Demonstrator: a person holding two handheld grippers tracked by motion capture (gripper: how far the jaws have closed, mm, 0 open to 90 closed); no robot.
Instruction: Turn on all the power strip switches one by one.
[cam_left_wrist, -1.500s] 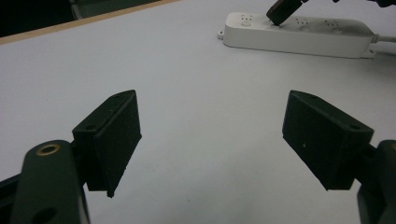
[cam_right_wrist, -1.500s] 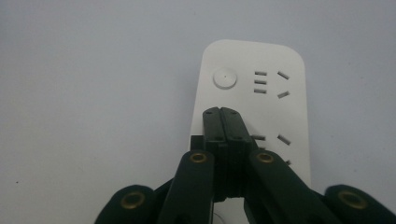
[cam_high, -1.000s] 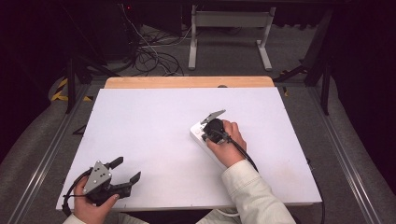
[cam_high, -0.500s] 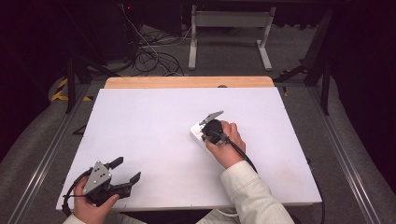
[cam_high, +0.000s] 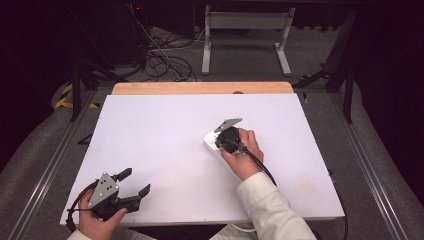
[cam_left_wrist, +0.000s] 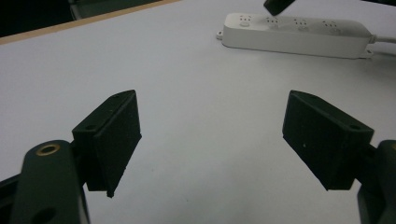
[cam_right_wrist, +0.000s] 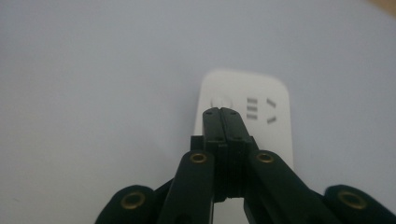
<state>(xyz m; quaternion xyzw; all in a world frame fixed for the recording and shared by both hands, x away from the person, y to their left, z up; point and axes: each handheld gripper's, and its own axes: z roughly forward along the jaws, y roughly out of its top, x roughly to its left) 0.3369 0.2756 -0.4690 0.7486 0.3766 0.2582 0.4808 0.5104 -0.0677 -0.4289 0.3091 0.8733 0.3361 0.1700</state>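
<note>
Your right gripper (cam_right_wrist: 222, 112), fingers pressed together and empty, hangs over the switch end of the power strip (cam_high: 214, 146), which lies mid-surface (cam_high: 150, 135). Pressing off-centre could skid the strip sideways. Left gripper (cam_left_wrist: 210, 140), fingers wide, rests well apart from the strip.

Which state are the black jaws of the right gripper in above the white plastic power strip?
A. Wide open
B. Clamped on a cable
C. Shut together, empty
C: in the right gripper view the right gripper has both jaws pressed together, nothing between, above the power strip.
</note>
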